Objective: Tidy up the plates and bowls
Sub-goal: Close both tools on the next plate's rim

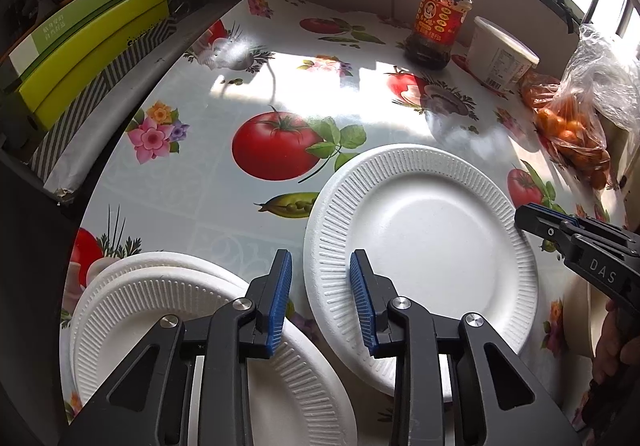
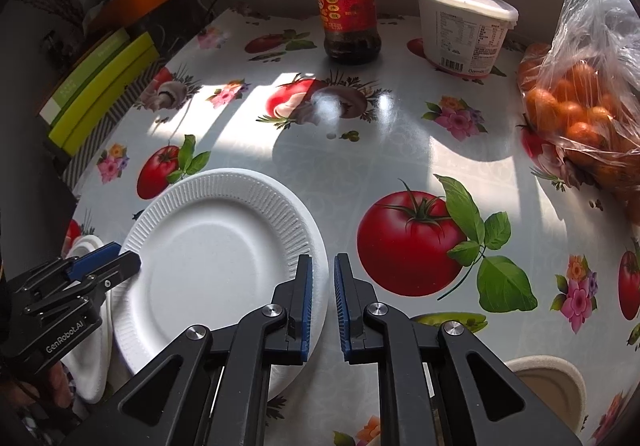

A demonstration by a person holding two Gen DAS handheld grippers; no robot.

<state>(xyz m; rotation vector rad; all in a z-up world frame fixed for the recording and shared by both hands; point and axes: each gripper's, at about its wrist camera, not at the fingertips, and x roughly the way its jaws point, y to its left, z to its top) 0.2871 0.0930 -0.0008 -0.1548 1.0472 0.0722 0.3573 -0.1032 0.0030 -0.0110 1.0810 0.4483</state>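
Where ribs ring its rim, round foam plate (image 1: 424,242)

**Black grippers with blue pads**

The left gripper (image 1: 321,296) is made of black plastic. Each of its two fingers (image 1: 280,294) carries a blue ribbed pad on the inner face. Round silver screws (image 1: 244,303) sit at the joints of the linkage arms, which have triangular cut-outs. White letters "GenRobot.AI" are printed on its side (seen from the right wrist view).

The right gripper (image 2: 323,300) has the same build: black arms, blue ribbed pads (image 2: 306,302), silver screws (image 2: 378,309). On its side the white letters "DAS" can be read; the rest is not visible. Below this body a hand (image 1: 614,346) shows bare skin, partly in shadow.
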